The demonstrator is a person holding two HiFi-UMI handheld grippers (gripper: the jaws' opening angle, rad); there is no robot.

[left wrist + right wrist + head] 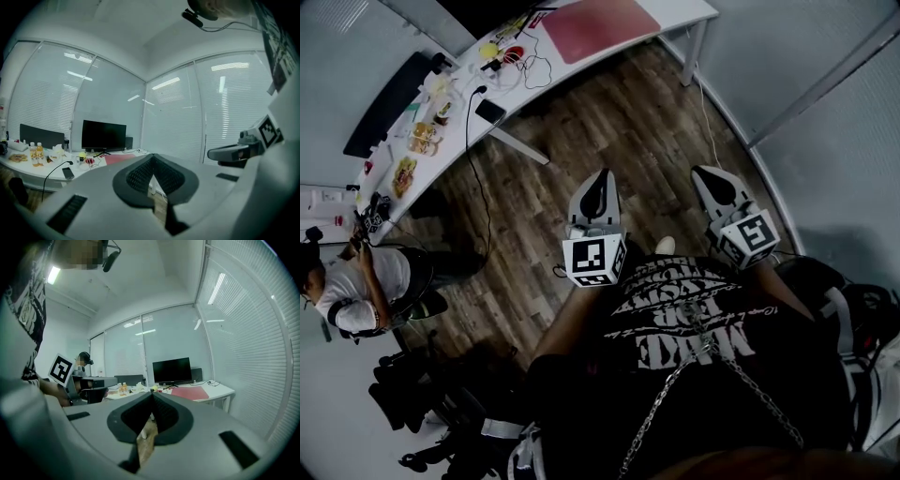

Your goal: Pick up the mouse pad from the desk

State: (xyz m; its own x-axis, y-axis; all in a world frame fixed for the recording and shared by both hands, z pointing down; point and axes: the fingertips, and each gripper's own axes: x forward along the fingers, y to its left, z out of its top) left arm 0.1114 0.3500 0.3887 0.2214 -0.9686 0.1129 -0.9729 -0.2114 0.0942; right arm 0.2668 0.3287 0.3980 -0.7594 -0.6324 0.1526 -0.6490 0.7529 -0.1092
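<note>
Left gripper [600,175] and right gripper [706,172] are held clenched, empty; mouse pad [600,26] is seen on desk [692,11], well apart.

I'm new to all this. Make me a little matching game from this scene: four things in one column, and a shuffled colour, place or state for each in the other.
Things:
1. mouse pad
2. monitor
3. phone
4. left gripper

Descriptions:
A. shut, nothing in it
B. red
C. small, dark, lying near the front edge of the desk
D. standing upright at the desk's back

Pairs: 1-B, 2-D, 3-C, 4-A
</note>
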